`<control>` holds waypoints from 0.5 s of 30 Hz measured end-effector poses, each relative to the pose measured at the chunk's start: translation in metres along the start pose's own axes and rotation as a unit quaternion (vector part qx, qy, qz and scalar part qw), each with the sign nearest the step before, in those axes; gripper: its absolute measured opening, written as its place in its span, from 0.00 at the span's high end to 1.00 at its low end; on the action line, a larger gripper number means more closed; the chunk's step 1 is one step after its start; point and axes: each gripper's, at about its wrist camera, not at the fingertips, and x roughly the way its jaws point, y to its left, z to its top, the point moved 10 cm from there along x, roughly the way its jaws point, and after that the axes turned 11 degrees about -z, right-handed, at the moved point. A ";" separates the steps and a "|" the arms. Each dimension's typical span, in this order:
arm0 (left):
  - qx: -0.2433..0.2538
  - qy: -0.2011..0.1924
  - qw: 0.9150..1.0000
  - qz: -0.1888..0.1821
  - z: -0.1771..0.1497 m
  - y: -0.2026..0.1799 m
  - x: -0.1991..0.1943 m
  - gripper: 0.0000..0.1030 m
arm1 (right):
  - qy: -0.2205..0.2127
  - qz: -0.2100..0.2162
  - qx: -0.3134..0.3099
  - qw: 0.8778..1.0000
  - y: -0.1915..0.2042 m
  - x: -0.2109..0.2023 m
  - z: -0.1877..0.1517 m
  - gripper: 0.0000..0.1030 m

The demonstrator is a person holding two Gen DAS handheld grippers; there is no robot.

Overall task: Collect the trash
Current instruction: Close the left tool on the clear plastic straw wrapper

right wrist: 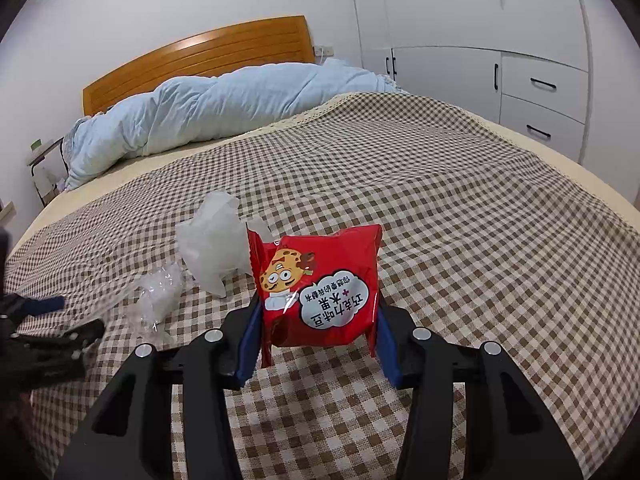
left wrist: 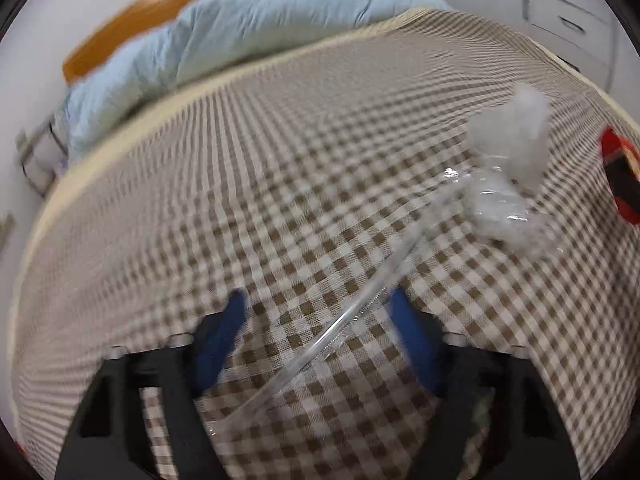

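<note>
- Step in hand: trash pickup from the bed (right wrist: 460, 208), which is covered by a brown-and-white checked spread. One item is already secured; two remain lying on the spread.
- Right gripper (right wrist: 316, 340): the jaws stand at a medium width and clamp the red snack packet (right wrist: 320, 288) from both sides. The blue pads (right wrist: 250, 344) press on the packet's lower edges. The packet is held upright and appears to be clear of the spread, toward the near edge of the bed.
- Left gripper (left wrist: 316, 336): the jaws stand partly apart above the spread. A clear plastic strip (left wrist: 352, 320) runs diagonally through the gap. The view is blurred, so contact between the pads and the strip cannot be confirmed; no grip is evident.
- Remaining trash, item one: crumpled clear plastic wrap (right wrist: 160, 300), lying on the spread to the left of the red packet. The clear strip appears to lead up to it.
- Remaining trash, item two: white crumpled bag (right wrist: 212, 248), resting just behind the clear wrap and just beside the red packet's left edge.
- Next move, as judged: bring the left gripper down so both pads bracket the clear plastic, then close. Thin film flattens and slips, so the pads should bite on a bunched part rather than the strip.
- No trash receptacle is visible in either view.
</note>
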 end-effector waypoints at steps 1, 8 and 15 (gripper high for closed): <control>-0.021 -0.002 0.999 -0.027 0.001 -0.001 0.001 0.62 | -0.001 0.000 -0.002 1.000 0.001 0.000 0.000 0.54; -0.059 -0.043 0.994 -0.086 0.000 -0.013 -0.022 0.98 | -0.006 -0.001 -0.009 1.000 0.002 -0.002 0.000 0.54; -0.103 -0.093 0.983 -0.122 -0.016 -0.031 -0.062 0.98 | -0.013 -0.005 -0.011 1.000 0.002 -0.003 0.001 0.54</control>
